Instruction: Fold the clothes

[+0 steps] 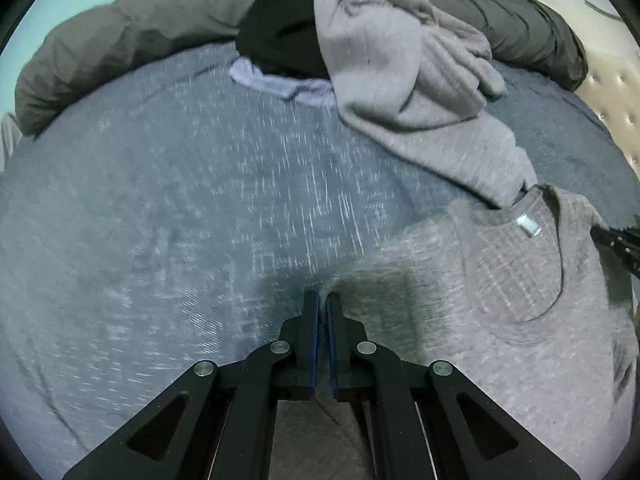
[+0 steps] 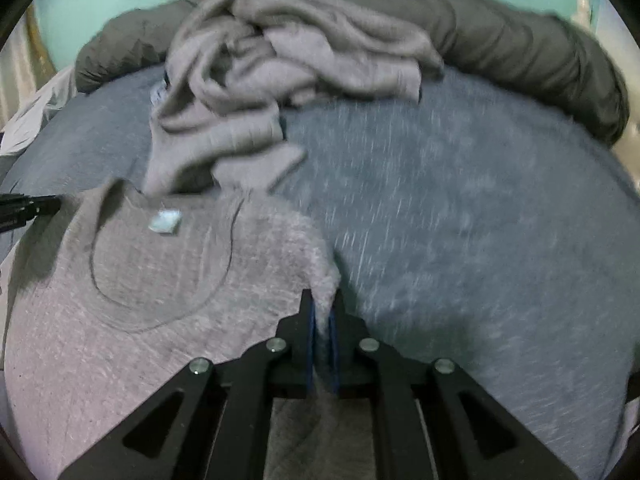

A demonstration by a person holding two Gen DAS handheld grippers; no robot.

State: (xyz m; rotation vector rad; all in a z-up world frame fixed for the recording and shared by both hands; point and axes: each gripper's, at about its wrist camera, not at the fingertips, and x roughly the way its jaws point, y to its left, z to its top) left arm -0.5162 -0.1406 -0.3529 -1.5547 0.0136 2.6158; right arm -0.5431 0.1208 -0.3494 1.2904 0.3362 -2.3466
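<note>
A grey waffle-knit shirt (image 1: 500,320) lies on the bed with its round neckline and white tag (image 1: 529,227) facing up. My left gripper (image 1: 323,300) is shut on one shoulder edge of this shirt, and cloth shows between its arms. In the right wrist view the same shirt (image 2: 140,280) fills the lower left, tag (image 2: 165,222) near the collar. My right gripper (image 2: 322,300) is shut on the other shoulder edge, with fabric pinched between its blue pads. Each gripper's tip shows at the other view's edge.
A crumpled pile of grey clothes (image 1: 400,80) (image 2: 280,72) lies beyond the shirt, beside a black garment (image 1: 280,40) and a pale blue one (image 1: 276,82). A dark duvet (image 1: 120,48) (image 2: 540,60) rims the blue-grey sheet (image 1: 180,200). A tufted headboard (image 1: 616,92) stands at right.
</note>
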